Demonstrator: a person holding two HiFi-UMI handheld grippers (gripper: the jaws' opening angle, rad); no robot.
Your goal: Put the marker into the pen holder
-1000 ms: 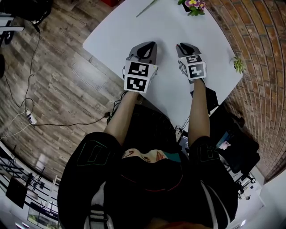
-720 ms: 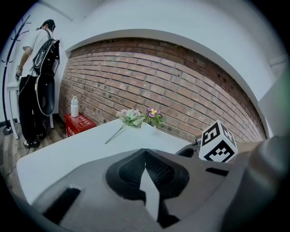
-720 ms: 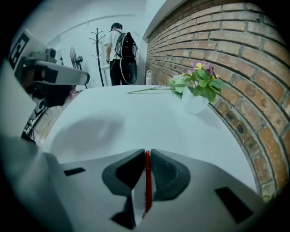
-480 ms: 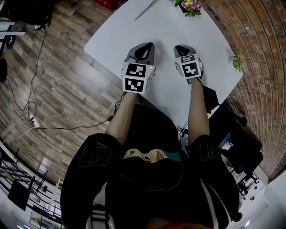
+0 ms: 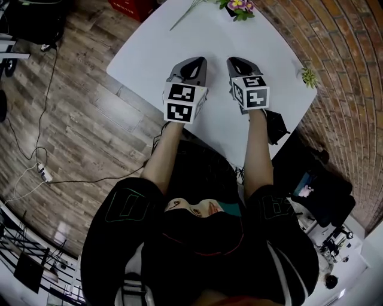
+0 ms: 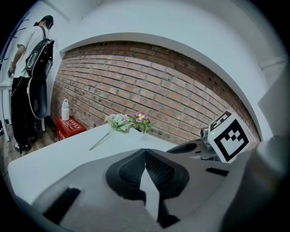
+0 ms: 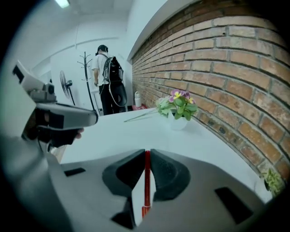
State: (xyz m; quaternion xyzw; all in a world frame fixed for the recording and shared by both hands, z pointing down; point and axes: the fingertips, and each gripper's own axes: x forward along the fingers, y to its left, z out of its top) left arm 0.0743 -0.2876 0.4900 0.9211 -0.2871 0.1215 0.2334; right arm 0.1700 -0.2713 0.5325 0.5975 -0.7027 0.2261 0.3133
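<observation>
In the right gripper view a thin red marker (image 7: 147, 181) stands between the two dark pads, and my right gripper (image 7: 147, 156) is shut on it. The head view shows that gripper (image 5: 237, 62) over the white table (image 5: 155, 42), with the marker hidden by the jaws. Beside it, my left gripper (image 5: 193, 66) hovers at the same height. Its jaws (image 6: 145, 152) meet at the tips with nothing between them. No pen holder shows in any view.
A small white pot of flowers (image 5: 236, 7) (image 7: 177, 108) stands at the table's far edge by the brick wall, with a loose flower stem (image 5: 185, 13) (image 6: 106, 136) next to it. A tiny plant (image 5: 309, 76) sits at the right edge. A person (image 7: 106, 79) stands far behind.
My right gripper has swung a little left, closer to the left gripper. The head view has shifted slightly; both grippers stay shut.
</observation>
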